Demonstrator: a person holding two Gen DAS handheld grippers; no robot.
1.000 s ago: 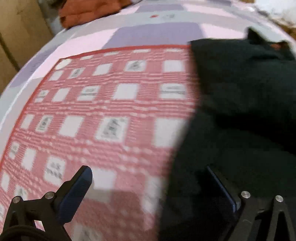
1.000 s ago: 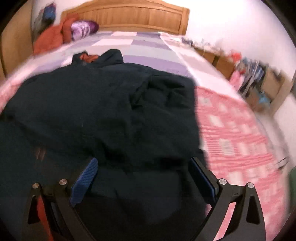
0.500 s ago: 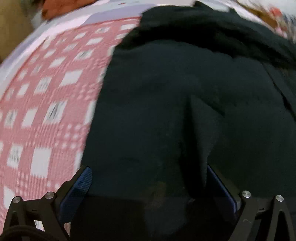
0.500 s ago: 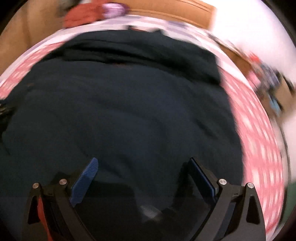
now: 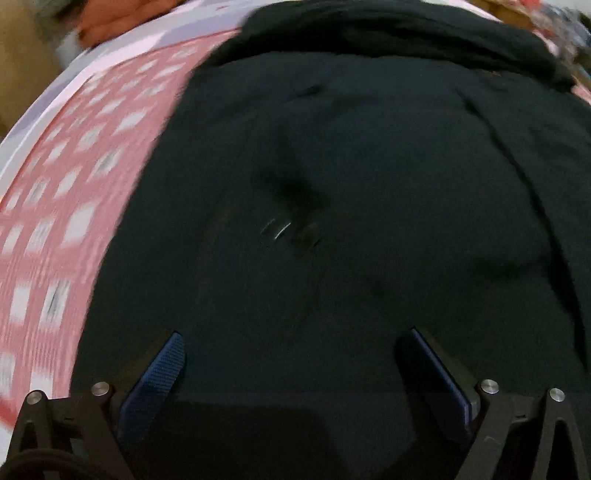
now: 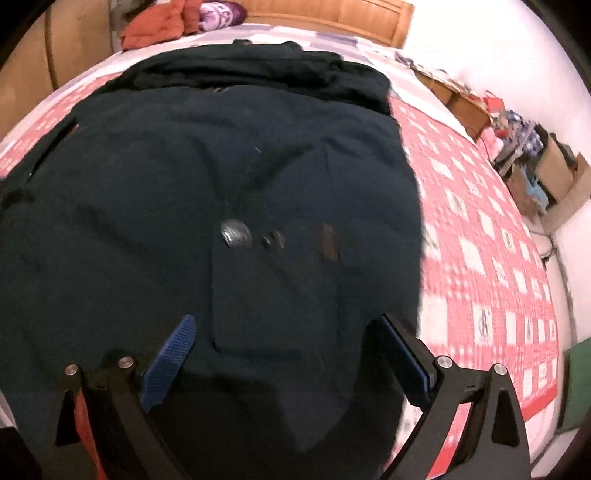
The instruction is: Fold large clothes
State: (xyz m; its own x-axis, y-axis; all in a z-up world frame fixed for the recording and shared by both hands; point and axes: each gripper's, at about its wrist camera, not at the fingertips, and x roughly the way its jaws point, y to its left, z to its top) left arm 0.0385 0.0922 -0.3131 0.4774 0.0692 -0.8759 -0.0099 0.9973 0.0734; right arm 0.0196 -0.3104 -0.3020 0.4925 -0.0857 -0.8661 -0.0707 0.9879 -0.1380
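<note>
Filling most of both views, the dark garment (image 5: 351,221) lies spread on the red-and-white checked blanket (image 5: 55,206), passing beneath and between the wide-spread fingers of the left gripper (image 5: 295,354) and the right gripper (image 6: 284,343); neither pinches any cloth; a second ago the left wrist view was mostly blanket with the garment only at the right, and now cloth covers all but the left edge; only the right wrist view shows a metal button (image 6: 234,233) at centre frame, the wooden headboard (image 6: 332,18) along the top, the orange clothes (image 6: 155,27) at upper left and cluttered boxes (image 6: 535,162) at right.
</note>
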